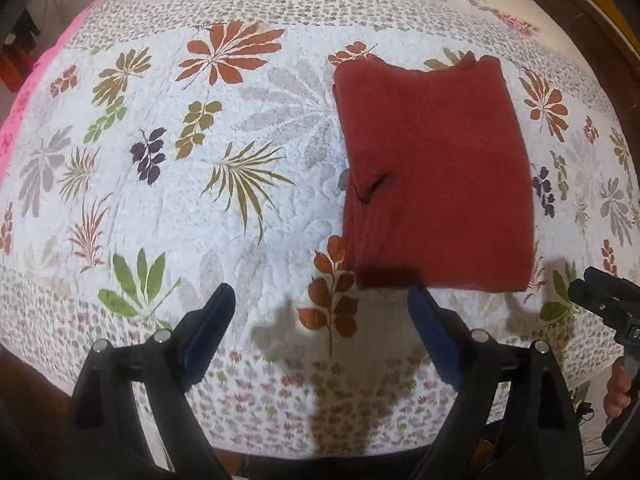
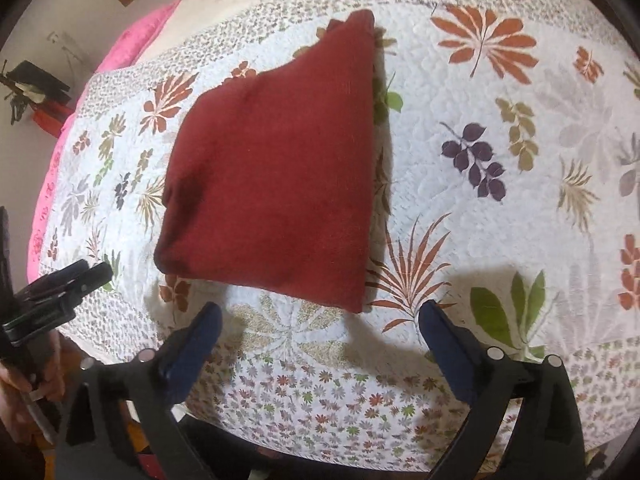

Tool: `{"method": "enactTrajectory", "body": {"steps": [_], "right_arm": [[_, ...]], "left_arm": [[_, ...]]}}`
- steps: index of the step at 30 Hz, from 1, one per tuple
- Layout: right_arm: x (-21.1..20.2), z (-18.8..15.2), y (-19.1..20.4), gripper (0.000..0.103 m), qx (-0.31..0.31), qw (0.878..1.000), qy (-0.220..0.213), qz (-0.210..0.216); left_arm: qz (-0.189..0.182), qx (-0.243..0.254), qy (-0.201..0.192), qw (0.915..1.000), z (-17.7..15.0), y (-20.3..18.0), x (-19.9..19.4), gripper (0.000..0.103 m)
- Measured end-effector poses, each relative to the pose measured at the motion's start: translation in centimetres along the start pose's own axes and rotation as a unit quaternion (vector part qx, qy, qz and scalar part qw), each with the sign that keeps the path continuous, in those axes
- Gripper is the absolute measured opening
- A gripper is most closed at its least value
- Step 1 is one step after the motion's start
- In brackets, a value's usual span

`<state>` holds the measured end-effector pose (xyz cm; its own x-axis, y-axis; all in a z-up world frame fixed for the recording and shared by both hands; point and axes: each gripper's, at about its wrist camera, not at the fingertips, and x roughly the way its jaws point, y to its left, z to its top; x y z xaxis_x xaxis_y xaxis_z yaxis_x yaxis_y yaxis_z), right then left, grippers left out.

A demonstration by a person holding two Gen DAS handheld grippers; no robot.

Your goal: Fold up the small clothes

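So the bed [image 1: 168, 216] with the leaf-print quilt was the stage, and the red garment [image 1: 432, 176] lay folded flat on it, long axis running away from the near edge of the bed. Both tools hovered just short of the garment's near hem. The left tool [image 1: 320, 316] was spread wide and empty, the right tool [image 2: 320, 324] the same and probably closer. Plenty of bare quilt left of the garment.
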<state>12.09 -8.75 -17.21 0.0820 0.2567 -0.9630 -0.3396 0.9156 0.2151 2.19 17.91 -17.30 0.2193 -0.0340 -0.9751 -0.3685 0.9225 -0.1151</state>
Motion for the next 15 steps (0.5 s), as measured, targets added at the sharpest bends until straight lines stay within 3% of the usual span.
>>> {"method": "enactTrajectory", "body": {"steps": [8, 15], "right_arm": [[-2.4, -0.1, 0.1, 0.099, 0.026, 1.0, -0.008, -0.007], [-4.8, -0.7, 1.1, 0.099, 0.018, 1.0, -0.019, -0.014]], "left_arm": [[0.046, 0.022, -0.012, 0.9986, -1.1, -1.1, -3.2, 0.09], [0.055, 0.029, -0.024, 0.9977, -1.4, -2.0, -6.1, 0.091]]}}
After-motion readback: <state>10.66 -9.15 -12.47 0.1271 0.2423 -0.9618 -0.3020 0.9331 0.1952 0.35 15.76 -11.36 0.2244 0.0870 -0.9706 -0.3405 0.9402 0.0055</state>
